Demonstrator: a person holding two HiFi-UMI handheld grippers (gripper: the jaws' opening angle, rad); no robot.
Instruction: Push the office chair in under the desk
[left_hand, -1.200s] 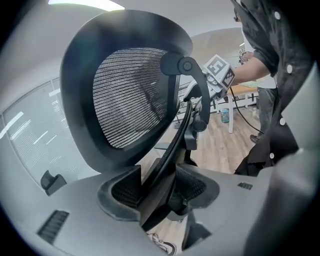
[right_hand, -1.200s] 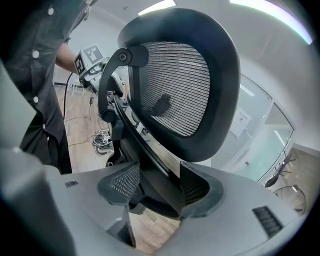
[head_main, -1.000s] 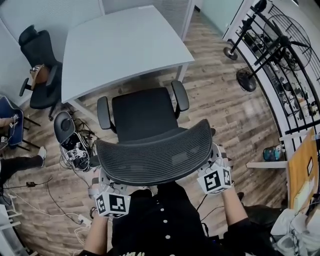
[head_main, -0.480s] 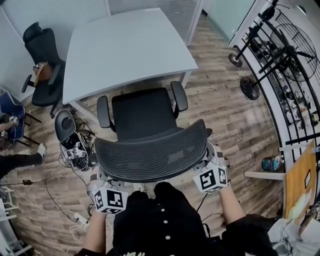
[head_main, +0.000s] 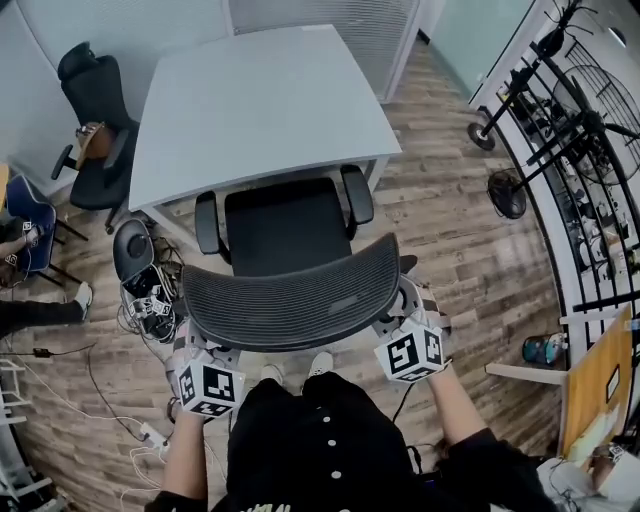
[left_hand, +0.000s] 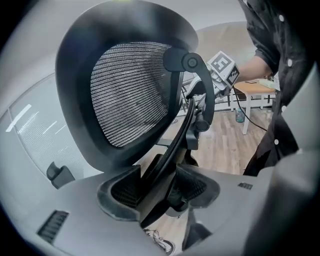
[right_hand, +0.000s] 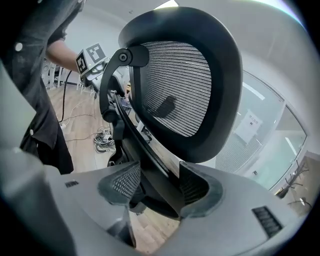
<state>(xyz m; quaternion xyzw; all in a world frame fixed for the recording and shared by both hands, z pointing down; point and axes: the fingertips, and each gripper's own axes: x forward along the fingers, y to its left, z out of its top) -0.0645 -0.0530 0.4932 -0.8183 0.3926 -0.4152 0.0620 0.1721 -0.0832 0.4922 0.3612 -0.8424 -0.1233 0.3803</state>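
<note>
Two grippers: left gripper (left_hand: 157, 187), right gripper (right_hand: 155, 186). One desk (head_main: 260, 100) at twelve o'clock. Two black chairs: a mesh chair (head_main: 290, 300) at centre, a second chair (head_main: 95, 110) at ten o'clock. One blue chair (head_main: 20, 212) at nine o'clock. Two fans at two o'clock: small fan (head_main: 508, 193), large fan (head_main: 598, 90).

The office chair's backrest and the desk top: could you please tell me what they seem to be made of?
The backrest: black woven mesh, see-through weave, stretched in a smooth, matte frame, probably plastic. The desk top: plain pale grey, smooth, matte, no grain; probably laminate board.
</note>
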